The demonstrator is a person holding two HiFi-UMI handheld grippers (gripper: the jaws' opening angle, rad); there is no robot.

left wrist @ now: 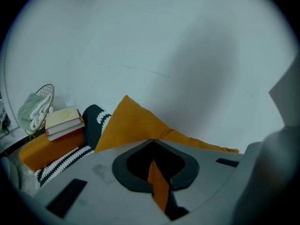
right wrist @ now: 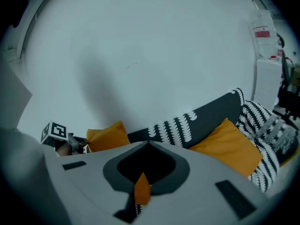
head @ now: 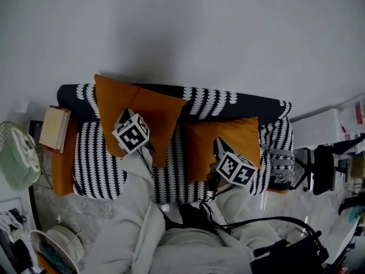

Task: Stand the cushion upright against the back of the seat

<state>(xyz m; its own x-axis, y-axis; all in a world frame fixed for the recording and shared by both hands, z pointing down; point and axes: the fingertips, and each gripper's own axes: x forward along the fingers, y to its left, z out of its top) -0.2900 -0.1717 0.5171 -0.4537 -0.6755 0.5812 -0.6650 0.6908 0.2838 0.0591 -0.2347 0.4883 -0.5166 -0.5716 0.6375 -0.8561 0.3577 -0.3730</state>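
Two orange cushions rest on a black-and-white patterned sofa (head: 228,103). The left cushion (head: 157,110) stands tilted, its top corner above the backrest. My left gripper (head: 126,117) is shut on it; in the left gripper view a fold of orange fabric (left wrist: 159,186) sits pinched between the jaws, with the left cushion (left wrist: 131,123) rising just beyond. The right cushion (head: 239,136) leans against the sofa back. My right gripper (head: 218,145) is at that cushion's lower left edge, shut on a pinch of orange fabric (right wrist: 142,189). The right gripper view also shows the right cushion (right wrist: 229,144) off to the right.
A stack of books (head: 55,128) lies on an orange side table (head: 63,167) left of the sofa, beside a wire basket with pale green cloth (head: 20,153). A white box (head: 322,127) and dark stands crowd the right end. A plain wall (head: 199,33) is behind.
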